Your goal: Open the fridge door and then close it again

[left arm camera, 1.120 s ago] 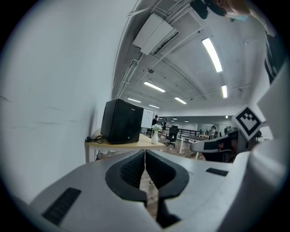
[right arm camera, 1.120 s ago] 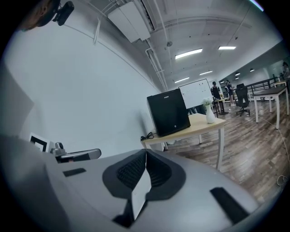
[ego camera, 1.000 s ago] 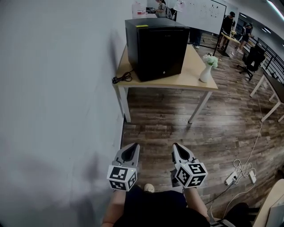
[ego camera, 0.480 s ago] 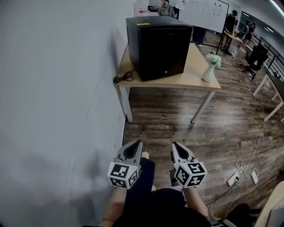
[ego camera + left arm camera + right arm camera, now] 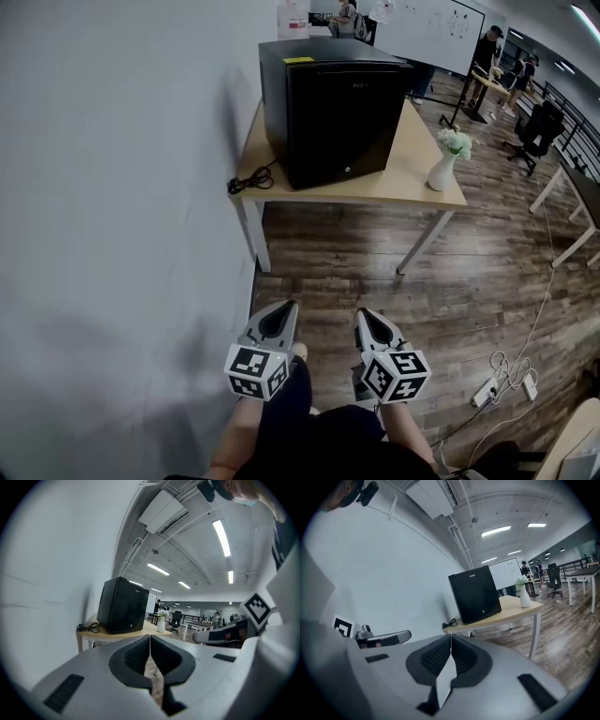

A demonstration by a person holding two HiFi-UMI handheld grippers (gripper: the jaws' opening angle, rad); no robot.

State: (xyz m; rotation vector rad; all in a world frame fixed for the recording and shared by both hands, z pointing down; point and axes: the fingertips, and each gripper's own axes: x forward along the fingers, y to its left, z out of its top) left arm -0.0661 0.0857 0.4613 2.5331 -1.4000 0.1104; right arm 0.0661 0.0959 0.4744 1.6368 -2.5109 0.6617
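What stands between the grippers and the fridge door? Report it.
Nothing visible. Only bare floor lies between the left gripper, the right gripper and the table that bears the fridge. The vase stands on the table right of the fridge, clear of its front; the cable lies at its left.

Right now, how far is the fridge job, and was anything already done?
Nothing looks done: the fridge on the table is shut. In hand: nothing. The left gripper and right gripper have their jaws together and empty, over the floor, well short of the table. Left: walk up, open the fridge, close it again.
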